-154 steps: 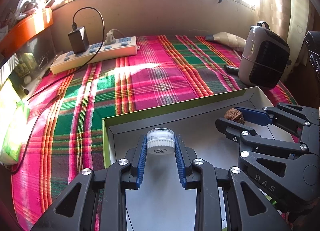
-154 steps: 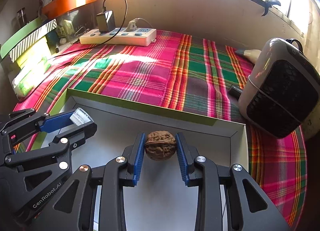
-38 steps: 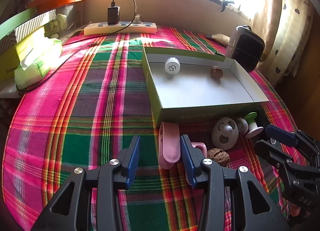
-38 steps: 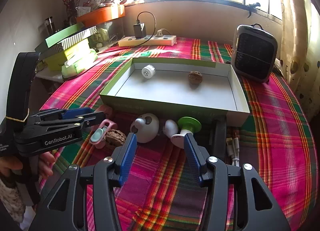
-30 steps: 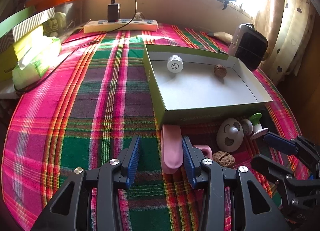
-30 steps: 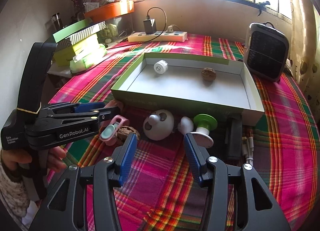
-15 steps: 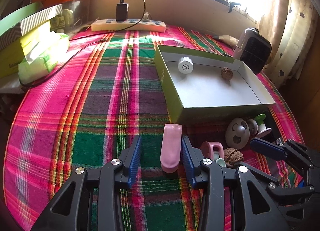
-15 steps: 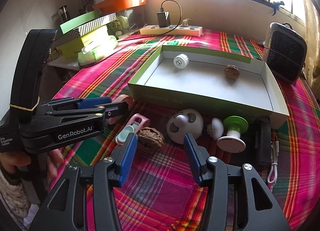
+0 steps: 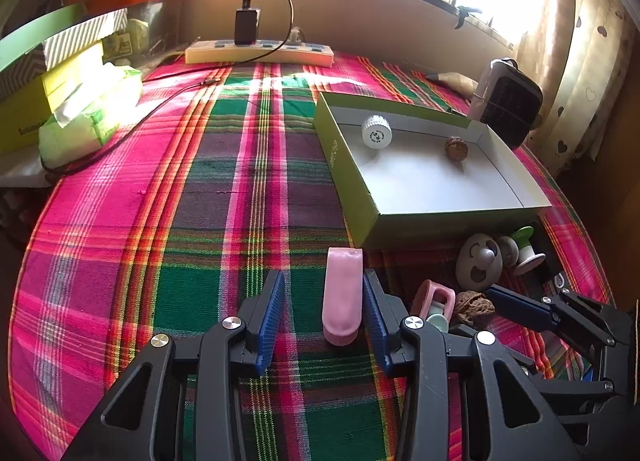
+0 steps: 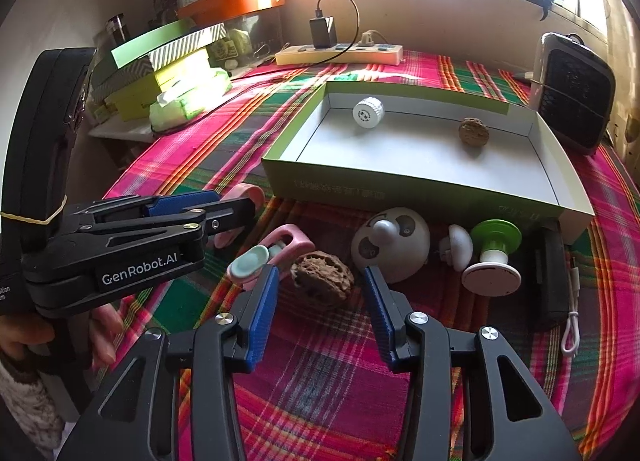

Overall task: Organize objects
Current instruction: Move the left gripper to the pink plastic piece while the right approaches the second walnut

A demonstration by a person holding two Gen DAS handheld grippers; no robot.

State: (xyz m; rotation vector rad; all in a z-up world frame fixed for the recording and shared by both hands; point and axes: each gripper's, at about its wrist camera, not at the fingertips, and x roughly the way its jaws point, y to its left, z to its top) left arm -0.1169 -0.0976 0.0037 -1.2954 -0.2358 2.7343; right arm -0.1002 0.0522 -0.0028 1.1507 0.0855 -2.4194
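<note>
On the plaid cloth [image 9: 240, 189], both grippers angle downward, jaws released, right's [image 10: 320, 285] just narrowing around a walnut [image 10: 324, 277].

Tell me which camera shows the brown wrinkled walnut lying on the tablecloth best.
The right wrist view: the brown wrinkled walnut sits large and unobstructed ahead of the right gripper. The left wrist view shows it small, at the side.

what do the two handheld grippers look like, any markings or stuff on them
Both are black plastic frames with silver screws and ribbed blue pads on the jaws. The left gripper has white "GenRobot.AI" lettering on its side, and a yellow rubber band circles its tall black handle. The right gripper has the same build. A knitted whitish sleeve cuff shows at the hand holding the left one.
</note>
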